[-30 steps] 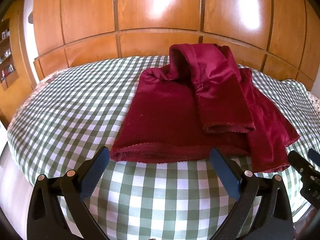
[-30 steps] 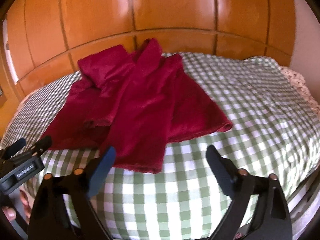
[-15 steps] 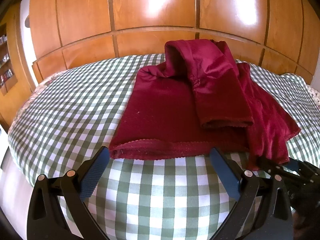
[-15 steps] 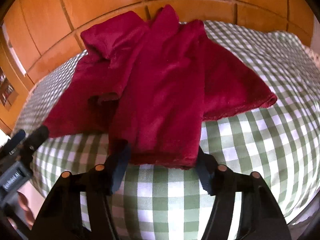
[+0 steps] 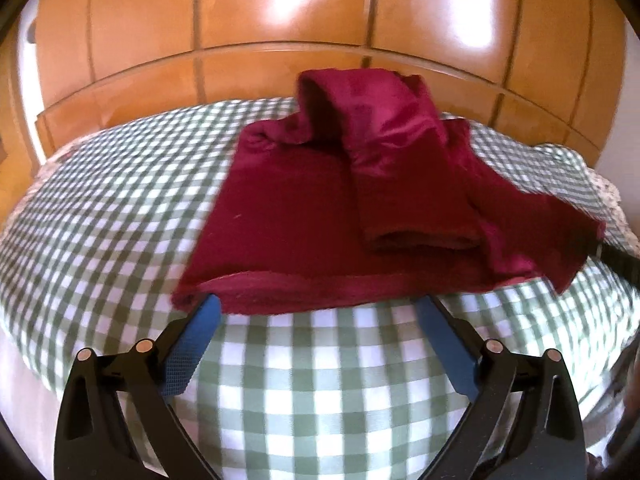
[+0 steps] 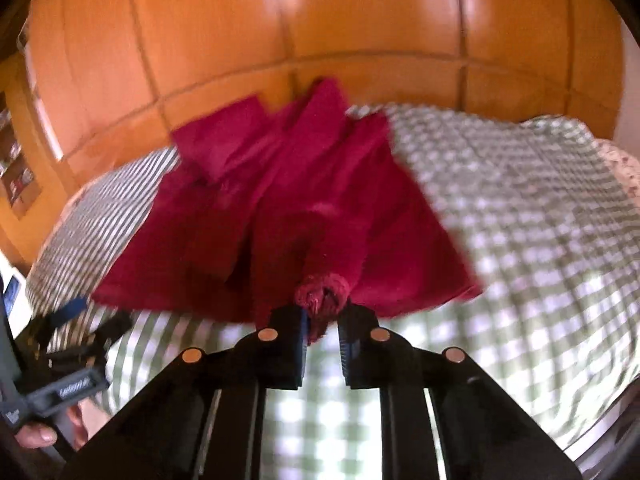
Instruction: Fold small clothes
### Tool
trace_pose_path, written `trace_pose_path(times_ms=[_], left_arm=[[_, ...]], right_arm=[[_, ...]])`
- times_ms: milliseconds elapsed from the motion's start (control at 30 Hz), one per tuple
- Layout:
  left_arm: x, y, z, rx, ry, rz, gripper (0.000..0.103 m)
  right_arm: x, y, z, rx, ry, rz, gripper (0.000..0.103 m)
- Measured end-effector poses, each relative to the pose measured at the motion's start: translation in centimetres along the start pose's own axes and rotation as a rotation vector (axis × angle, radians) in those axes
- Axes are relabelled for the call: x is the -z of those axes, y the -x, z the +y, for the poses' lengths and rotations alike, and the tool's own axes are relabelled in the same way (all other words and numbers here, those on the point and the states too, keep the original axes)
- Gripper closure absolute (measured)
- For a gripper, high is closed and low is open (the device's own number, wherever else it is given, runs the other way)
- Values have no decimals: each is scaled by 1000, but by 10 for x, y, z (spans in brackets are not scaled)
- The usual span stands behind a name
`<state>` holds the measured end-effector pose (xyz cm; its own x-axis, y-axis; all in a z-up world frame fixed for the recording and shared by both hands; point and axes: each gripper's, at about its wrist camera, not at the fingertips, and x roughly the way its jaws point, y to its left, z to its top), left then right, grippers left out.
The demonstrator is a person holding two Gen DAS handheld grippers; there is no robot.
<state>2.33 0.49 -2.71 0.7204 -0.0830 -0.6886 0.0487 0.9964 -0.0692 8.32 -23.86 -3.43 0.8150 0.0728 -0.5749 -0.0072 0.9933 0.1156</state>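
Your right gripper (image 6: pixel 323 322) is clamped tight on a bunched bit of the red garment's (image 5: pixel 304 208) near hem, cloth pinched between both pads. Your left gripper (image 5: pixel 316 312) has its jaws spread wide, nothing between them; one blue pad (image 5: pixel 192 344) sits right at the garment's near left hem corner, and whether it touches is unclear through the blur.

The garment lies mostly flat on the checked bedspread (image 5: pixel 100 208), collar end toward the wooden headboard (image 5: pixel 280 20), one sleeve folded across the front, the far side flaring off toward the right gripper.

Step in hand, as I judge it: taking hold of the hem to start a fold. Right side is gripped, left side isn't. Next move likely calls for you to close the left jaws on the hem corner, then lift both ends evenly and carry them toward the headboard.

No containers in view. At the left edge of the right wrist view a hand (image 6: pixel 38 436) holds the left gripper's handle.
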Motion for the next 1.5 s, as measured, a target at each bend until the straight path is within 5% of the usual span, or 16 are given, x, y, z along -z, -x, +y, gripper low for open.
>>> trace_pose_path(times_ms=[67,400,567,633,700,867,967,1167,1300,1367,1400,1467,1500], left_arm=[[-5,-2,-10,32,-45,-4,15],[-46,-42,-73,130,-240,20,19],[-59,-95,-102,118,-302,118,47],[-61,-116,-103,146,-279,183,82],[-71,-117,-91,182,-209,176,100],[-123,-84,-23,227,-23,56,100],[-165,-62,53,141,121,-28,100],[-230,-24,219,-186,376,-136,100],[-237,-15,274,-397,431,-147,100],[-232,-21,297,-482,475,-117,100],[-226,-26,307,-496,503,-101,100],[-211,-38,319,-526,528,-42,92],[-202,-43,320,-528,541,-9,67]], right_arm=[[-17,2,-26,43,-41,-26,99],[-72,-29,-164,330,-192,-45,99],[-94,-54,-221,421,-276,-14,99],[-101,-66,-236,443,-291,10,99],[-106,-74,-244,448,-282,30,98],[-115,-89,-250,493,-221,52,97],[-126,-97,-261,542,-222,59,98],[-152,-106,-292,608,-317,80,100],[-151,-95,-282,570,-316,51,95],[-146,-87,-265,529,-283,39,70],[-143,-81,-256,509,-260,23,66],[-135,-66,-233,459,-213,3,58],[-130,-60,-224,420,-207,-3,55]])
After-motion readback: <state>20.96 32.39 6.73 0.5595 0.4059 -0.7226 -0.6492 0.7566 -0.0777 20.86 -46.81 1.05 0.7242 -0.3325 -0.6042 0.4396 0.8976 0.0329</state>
